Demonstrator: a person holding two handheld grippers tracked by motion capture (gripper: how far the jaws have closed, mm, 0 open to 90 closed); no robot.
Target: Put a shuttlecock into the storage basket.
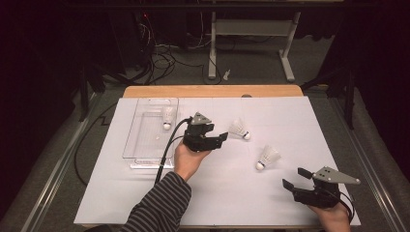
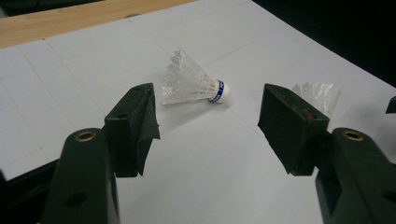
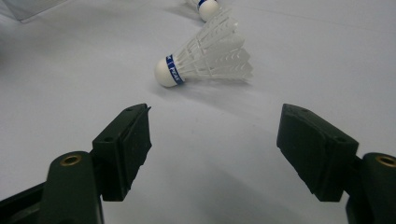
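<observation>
- While the left gripper [image 1: 223, 137] hovers with its jaws spread wide and nothing between them, we see the nearest shuttlecock [image 1: 240, 129] lying on its side just beyond the jaw tips, clear of both pads; in the left gripper view this shuttlecock [image 2: 194, 82] sits between and past the two black jaws, its white cork with the blue band pointing away from the tray side.
- Taking the clear plastic tray [image 1: 145, 145] as our landmark, we place that shuttlecock well to the right of it, on the white sheet [image 1: 217, 193] that covers the table.
- We see a second shuttlecock [image 1: 267, 157] farther still from the tray, lying on its side nearer the person's edge; in the right gripper view it [image 3: 205, 58] rests ahead of the jaws, cork toward the left of that view, untouched.
- The right gripper [image 1: 293, 178] rests farthest from the tray, near the sheet's near right corner; its jaws also stand wide apart and hold nothing.
- Inside the tray, toward its far end, we see a third shuttlecock [image 1: 168, 117] standing with its cork down.
- The left gripper's cable [image 1: 167, 150] runs back across the tray's right rim, and a striped sleeve [image 1: 159, 205] covers the left forearm.
</observation>
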